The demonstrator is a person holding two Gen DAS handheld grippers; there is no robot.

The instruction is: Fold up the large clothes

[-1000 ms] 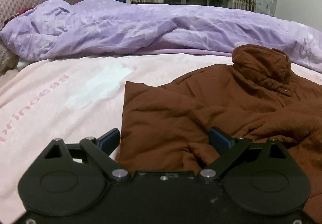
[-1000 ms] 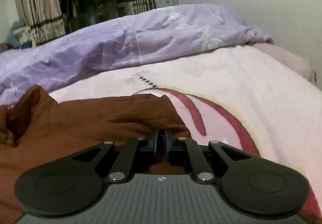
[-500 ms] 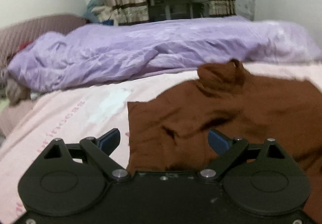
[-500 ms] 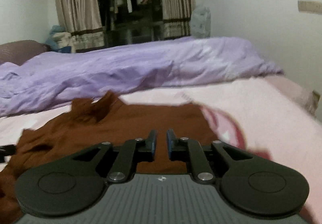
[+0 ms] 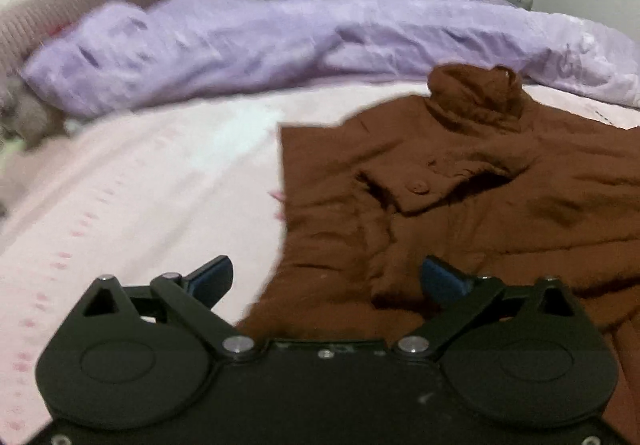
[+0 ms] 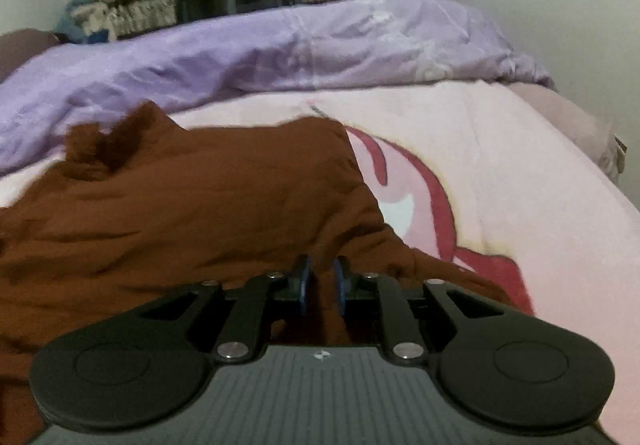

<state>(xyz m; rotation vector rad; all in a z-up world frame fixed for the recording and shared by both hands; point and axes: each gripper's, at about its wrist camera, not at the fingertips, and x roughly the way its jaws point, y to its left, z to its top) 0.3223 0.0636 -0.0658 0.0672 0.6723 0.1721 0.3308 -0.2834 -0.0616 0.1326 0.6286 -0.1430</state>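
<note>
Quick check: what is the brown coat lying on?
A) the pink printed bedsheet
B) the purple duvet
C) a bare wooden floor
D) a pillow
A: the brown coat lies spread on the pink printed bedsheet, with the purple duvet bunched behind it.

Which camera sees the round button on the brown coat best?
The left wrist view: the button sits in plain sight on a flap of the brown coat. The right wrist view shows only plain, blurry brown cloth, no button.
</note>
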